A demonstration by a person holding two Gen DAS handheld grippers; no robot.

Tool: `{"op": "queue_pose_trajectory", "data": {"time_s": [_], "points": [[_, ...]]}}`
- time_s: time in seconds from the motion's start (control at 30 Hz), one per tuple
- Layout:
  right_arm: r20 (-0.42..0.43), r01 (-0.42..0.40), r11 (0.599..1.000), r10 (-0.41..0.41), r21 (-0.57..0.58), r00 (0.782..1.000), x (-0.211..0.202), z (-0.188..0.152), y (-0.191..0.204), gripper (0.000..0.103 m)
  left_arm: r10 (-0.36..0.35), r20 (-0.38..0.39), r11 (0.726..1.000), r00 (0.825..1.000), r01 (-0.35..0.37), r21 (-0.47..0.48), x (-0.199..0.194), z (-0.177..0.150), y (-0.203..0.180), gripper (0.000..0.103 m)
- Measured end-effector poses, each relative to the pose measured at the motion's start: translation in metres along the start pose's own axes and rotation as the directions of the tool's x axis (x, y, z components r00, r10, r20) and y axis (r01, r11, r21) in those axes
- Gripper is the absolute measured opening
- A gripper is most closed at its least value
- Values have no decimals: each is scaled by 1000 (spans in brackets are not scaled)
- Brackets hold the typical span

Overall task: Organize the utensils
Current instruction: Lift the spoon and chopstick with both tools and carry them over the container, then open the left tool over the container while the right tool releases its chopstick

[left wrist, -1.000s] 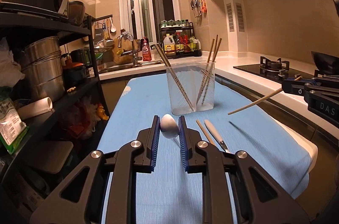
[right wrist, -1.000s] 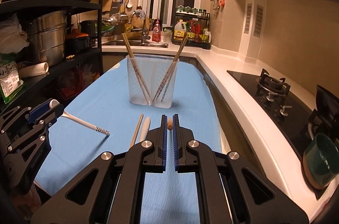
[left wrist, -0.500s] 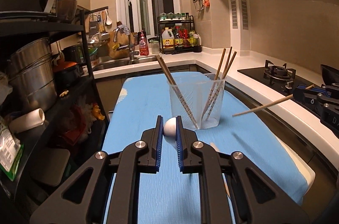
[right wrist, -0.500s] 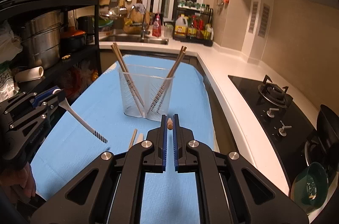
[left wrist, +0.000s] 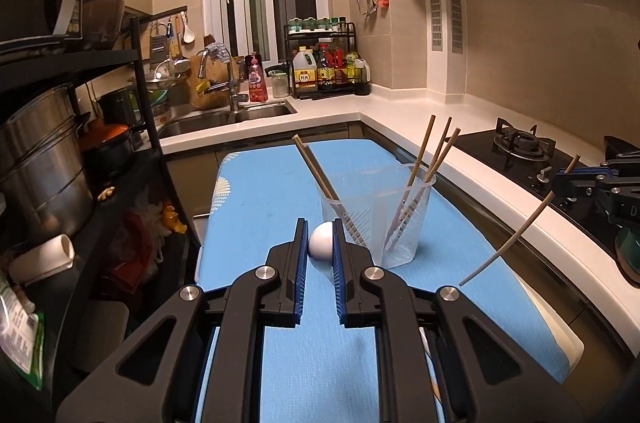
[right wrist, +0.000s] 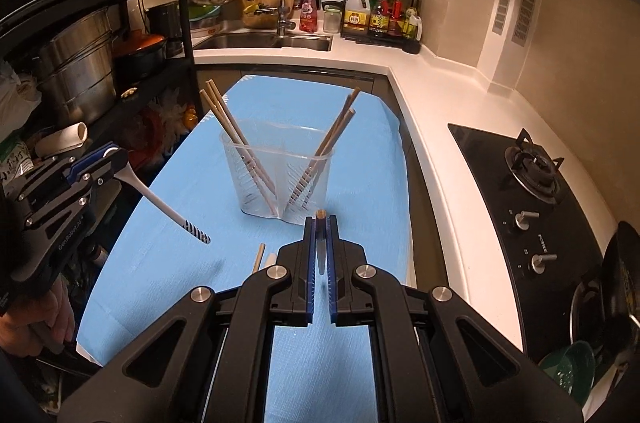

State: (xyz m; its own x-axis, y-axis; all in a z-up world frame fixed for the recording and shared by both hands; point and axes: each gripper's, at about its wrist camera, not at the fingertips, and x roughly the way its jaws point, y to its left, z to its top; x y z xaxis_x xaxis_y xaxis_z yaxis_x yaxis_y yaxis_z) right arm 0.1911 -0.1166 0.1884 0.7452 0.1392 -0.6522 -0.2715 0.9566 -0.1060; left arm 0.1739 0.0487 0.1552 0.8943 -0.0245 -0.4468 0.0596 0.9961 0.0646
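A clear plastic holder (left wrist: 376, 215) (right wrist: 276, 175) stands on the blue mat (left wrist: 264, 191) with several wooden chopsticks leaning in its two halves. My left gripper (left wrist: 321, 247) is shut on a white spoon (left wrist: 321, 246), held above the mat just left of the holder; its striped handle (right wrist: 168, 211) slants down in the right wrist view. My right gripper (right wrist: 320, 223) is shut on a wooden chopstick (left wrist: 516, 235), held above the mat in front of the holder. A chopstick (right wrist: 258, 258) and a pale utensil lie on the mat.
A black shelf rack (left wrist: 80, 159) with steel pots stands at the left. A gas hob (right wrist: 532, 179) and white counter (left wrist: 472, 159) run along the right. A sink (left wrist: 224, 115) and bottle rack (left wrist: 324, 67) are at the back. A green bowl (right wrist: 568, 375) sits at the lower right.
Both grippers have risen and tilted downward, each still holding its utensil. The spoon and the chopstick now slant more steeply, and the holder is seen from higher up.
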Motion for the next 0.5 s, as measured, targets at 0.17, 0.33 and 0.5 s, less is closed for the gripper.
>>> {"op": "queue_pose_trajectory", "data": {"time_s": [0.17,0.33,0.5], "points": [[15,-28,999,29,-16,999,-12,34,2,5,-20,-17,1000,1000,20,11,4,34,4,12],[88,-47,998,50,-39,995,-35,79,3,5,-64,7,998,998,64,12,2,85,7,12],[165,-82,996,84,-15,983,-42,119,0,5,-73,69,997,995,71,26,11,124,0,12]]}}
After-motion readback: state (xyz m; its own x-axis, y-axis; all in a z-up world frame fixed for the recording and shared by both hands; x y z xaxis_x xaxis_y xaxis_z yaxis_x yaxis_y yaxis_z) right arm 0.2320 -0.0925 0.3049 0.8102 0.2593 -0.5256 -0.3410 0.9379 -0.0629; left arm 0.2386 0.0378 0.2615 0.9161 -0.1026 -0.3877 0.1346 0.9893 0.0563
